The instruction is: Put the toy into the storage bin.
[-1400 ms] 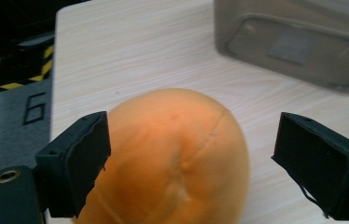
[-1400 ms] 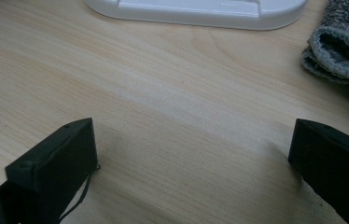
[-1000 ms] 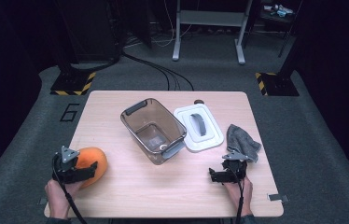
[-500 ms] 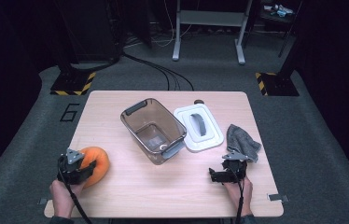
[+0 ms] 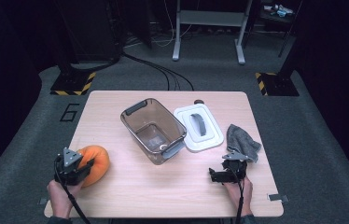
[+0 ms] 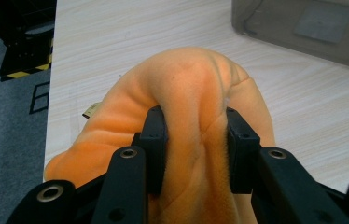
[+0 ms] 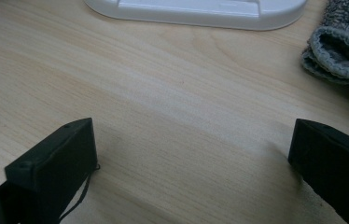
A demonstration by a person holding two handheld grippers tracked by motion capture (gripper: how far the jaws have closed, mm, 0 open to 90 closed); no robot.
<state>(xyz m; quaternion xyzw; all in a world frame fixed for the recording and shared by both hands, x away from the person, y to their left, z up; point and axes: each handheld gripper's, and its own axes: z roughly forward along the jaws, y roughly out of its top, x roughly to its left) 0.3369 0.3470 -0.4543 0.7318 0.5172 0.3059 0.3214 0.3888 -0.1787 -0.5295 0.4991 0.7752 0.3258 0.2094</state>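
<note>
Near left on the table (image 5: pixel 163 186), your left gripper (image 6: pixel 196 140) pinches a fold of the orange plush toy (image 6: pixel 186 88), its black jaws sunk into the soft fabric on both sides; the toy's near end is cut off at the bottom of the left gripper view, and a small tag at its left edge is too small to read. In the high view your left hand (image 5: pixel 60 198) grips the tool from below, the grey three-cornered plate covering part of the toy (image 5: pixel 95 161).

Near right, your right gripper (image 7: pixel 191 154) rests low over bare wood with its jaws spread wide and nothing between them; your right hand (image 5: pixel 238 191) comes in from the table's near edge.

Just beyond it lies a crumpled grey cloth (image 5: pixel 242 142), cut off at the right in the right gripper view. Farther in, a white lid (image 5: pixel 198 128) lies flat beside a clear brown bin (image 5: pixel 154 130), open and standing mid-table; something small on its floor is hard to make out.
</note>
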